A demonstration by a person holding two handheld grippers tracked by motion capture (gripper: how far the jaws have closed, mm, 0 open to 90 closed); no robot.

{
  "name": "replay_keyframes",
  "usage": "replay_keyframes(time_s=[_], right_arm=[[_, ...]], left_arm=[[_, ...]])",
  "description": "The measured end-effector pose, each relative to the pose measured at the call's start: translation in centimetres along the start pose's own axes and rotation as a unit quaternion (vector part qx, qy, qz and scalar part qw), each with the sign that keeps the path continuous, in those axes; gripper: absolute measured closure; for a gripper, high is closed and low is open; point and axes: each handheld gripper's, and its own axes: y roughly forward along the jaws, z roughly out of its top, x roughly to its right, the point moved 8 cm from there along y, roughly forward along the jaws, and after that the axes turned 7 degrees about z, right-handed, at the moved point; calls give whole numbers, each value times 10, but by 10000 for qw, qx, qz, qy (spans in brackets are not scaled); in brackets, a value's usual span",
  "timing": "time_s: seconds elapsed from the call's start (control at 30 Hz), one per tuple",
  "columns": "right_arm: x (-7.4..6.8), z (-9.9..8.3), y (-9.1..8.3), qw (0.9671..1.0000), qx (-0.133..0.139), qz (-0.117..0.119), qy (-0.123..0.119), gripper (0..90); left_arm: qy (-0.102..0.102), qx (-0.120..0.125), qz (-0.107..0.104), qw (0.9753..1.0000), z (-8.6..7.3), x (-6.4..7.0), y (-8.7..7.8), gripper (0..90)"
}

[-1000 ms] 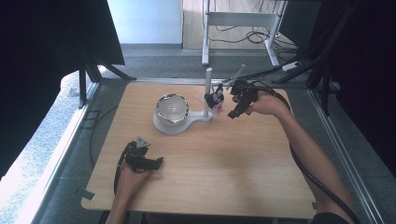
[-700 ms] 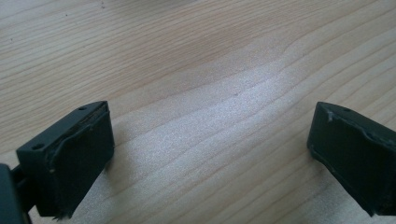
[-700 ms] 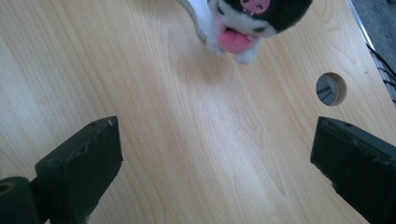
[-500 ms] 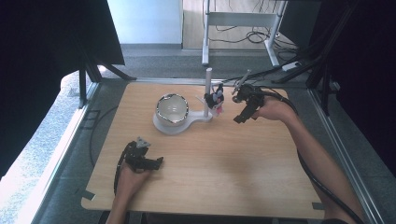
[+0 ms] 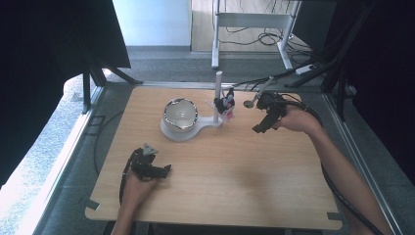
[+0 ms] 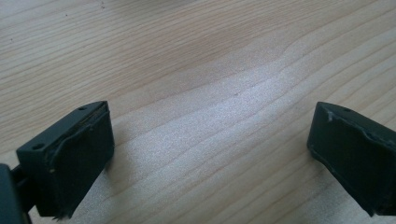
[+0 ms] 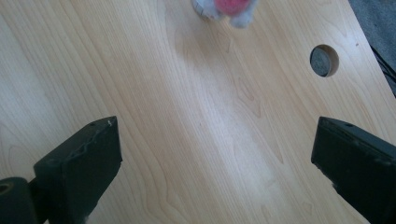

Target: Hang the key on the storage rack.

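A white stand (image 5: 188,131) with a shiny round bowl (image 5: 180,113) and an upright white post (image 5: 217,97) sits on the wooden table (image 5: 274,186), far of centre. A small black, white and pink toy figure (image 5: 225,105) hangs or stands beside the post; its blurred pink and white bottom (image 7: 227,8) shows at the top of the right gripper view. My right gripper (image 5: 261,125) hovers to the right of the toy, open, nothing between its jaws. My left gripper (image 5: 164,171) rests near the table's front left, open over bare wood (image 6: 210,126).
A round hole (image 7: 324,60) pierces the table near the right gripper. A metal rod with a round end (image 5: 255,95) sticks out by the right hand. Cables (image 5: 266,36) and a desk frame (image 5: 254,20) stand on the floor beyond the table. Black curtains (image 5: 58,39) flank both sides.
My right gripper has drawn back to the right, away from the toy and the post. The left gripper has stayed where it was.
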Motion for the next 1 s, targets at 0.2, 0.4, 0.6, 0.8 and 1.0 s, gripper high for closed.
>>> replay_keyframes(time_s=[0.2,0.4,0.6,0.8,1.0], right_arm=[[-3,-13,-6,10000,0,-53,19,20],[-5,-28,-9,9999,24,-92,81,27],[-10,-44,-12,9998,102,-88,132,38],[-13,-59,-9,9997,165,-111,172,37],[-17,-71,-3,9994,222,-172,214,41]], left_arm=[[-5,14,13,10000,0,0,0,5],[-2,11,17,10000,0,0,0,5],[1,13,15,10000,0,0,0,5],[-1,14,15,10000,0,0,0,5],[-2,16,21,10000,0,0,0,5]])
